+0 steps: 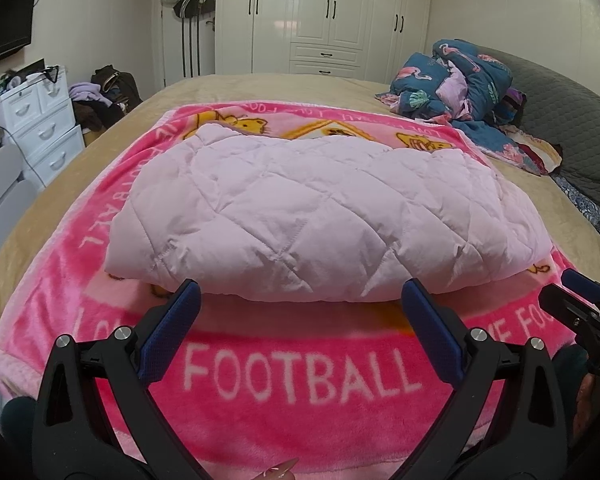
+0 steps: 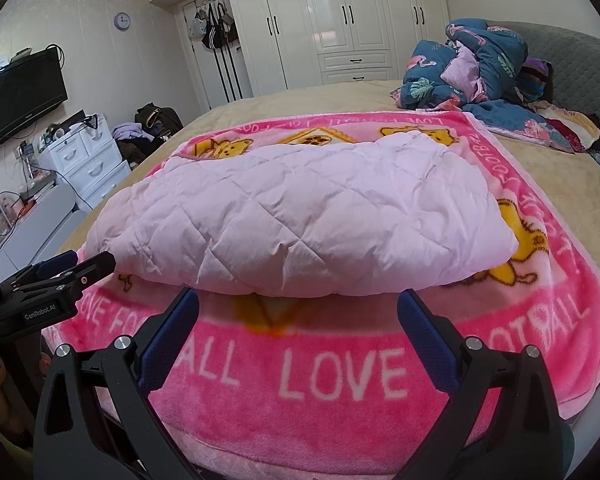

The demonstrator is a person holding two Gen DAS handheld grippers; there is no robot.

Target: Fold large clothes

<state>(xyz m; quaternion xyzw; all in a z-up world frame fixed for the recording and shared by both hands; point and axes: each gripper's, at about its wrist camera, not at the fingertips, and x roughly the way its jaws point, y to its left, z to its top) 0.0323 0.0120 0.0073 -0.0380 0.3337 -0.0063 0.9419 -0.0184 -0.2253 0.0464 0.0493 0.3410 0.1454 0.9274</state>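
Note:
A pale pink quilted garment (image 1: 320,216) lies folded into a thick rectangle on a bright pink "FOOTBALL" blanket (image 1: 300,380) spread over the bed. It also shows in the right wrist view (image 2: 300,224). My left gripper (image 1: 302,296) is open and empty, its blue pads just short of the garment's near fold. My right gripper (image 2: 298,300) is open and empty too, also at the near edge. Each gripper shows in the other's view, the right one (image 1: 580,304) at the right edge and the left one (image 2: 68,272) at the left edge.
A heap of blue flowered bedding (image 1: 468,80) lies at the bed's far right by a grey headboard (image 1: 572,120). White drawers (image 1: 40,120) and a clothes pile (image 1: 104,96) stand left of the bed. White wardrobes (image 1: 324,16) line the back wall. A TV (image 2: 20,96) hangs on the left wall.

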